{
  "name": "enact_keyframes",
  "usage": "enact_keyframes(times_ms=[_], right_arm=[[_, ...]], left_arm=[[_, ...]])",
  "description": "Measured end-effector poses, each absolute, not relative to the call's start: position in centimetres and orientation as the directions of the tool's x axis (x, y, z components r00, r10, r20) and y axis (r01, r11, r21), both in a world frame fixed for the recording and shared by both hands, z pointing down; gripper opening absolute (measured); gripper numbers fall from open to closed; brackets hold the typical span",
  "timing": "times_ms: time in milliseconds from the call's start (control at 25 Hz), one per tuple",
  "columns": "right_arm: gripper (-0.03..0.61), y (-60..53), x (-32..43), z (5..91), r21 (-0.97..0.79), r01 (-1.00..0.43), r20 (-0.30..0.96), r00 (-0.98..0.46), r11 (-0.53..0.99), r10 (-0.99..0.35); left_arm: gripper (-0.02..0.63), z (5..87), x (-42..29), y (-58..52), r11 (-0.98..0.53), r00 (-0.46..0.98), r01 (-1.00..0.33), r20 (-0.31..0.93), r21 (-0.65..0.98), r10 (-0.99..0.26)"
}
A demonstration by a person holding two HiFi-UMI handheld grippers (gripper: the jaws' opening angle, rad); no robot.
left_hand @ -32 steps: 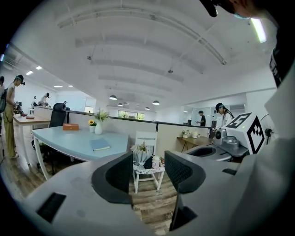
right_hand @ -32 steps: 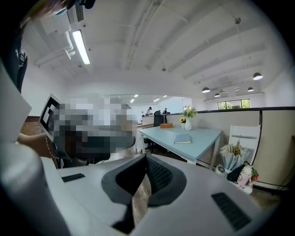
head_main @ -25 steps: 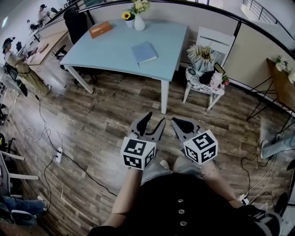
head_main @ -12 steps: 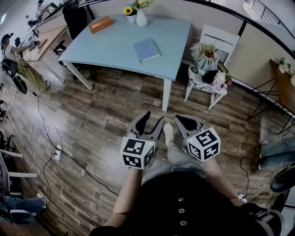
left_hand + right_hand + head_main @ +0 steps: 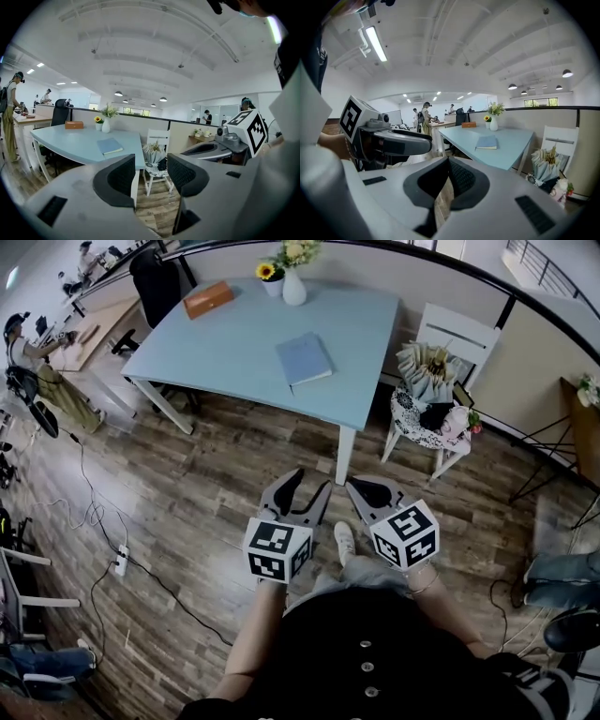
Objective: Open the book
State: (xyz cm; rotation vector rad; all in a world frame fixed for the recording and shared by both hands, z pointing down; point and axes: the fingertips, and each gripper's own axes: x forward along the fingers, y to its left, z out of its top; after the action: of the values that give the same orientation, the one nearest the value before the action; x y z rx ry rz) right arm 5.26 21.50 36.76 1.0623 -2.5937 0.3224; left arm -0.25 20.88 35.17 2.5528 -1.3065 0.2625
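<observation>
A closed blue book lies flat on the pale blue table, far ahead of both grippers. The same book shows in the left gripper view, and the book shows again in the right gripper view. My left gripper is held over the wooden floor at waist height, open with nothing between its jaws. Beside it, my right gripper is shut on nothing, its pads meeting. Neither gripper is near the table.
A vase of flowers and a brown box stand at the table's far edge. A white chair piled with things stands right of the table. Cables and a power strip lie on the floor at left. A person stands far left.
The table and book have drifted slightly lower and to the right in the head view as the person steps toward them. Both grippers keep their pose and state.
</observation>
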Motion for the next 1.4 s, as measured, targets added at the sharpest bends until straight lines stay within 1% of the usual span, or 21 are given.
enact_keyframes(times_ms=[400,880,1400], right_arm=[[0.002,12.3,4.5,35.6,-0.107,-0.679,0.349,-0.710,0.727,-0.612],[0.002,3.0,5.6,36.2,-0.113,-0.639,0.367,-0.738,0.761,-0.566],[0.002,-1.3,4.8,37.1,-0.136,-0.606,0.384,-0.762,0.784,-0.522]], left_arm=[[0.193,33.9,-0.4,12.3,-0.538,0.551,-0.833,0.287,0.128,-0.784],[0.193,34.9,0.8,3.3,-0.483,0.513,-0.858,0.293,0.174,-0.807],[0.193,35.9,-0.1,-0.1,-0.429,0.474,-0.880,0.311,0.206,-0.824]])
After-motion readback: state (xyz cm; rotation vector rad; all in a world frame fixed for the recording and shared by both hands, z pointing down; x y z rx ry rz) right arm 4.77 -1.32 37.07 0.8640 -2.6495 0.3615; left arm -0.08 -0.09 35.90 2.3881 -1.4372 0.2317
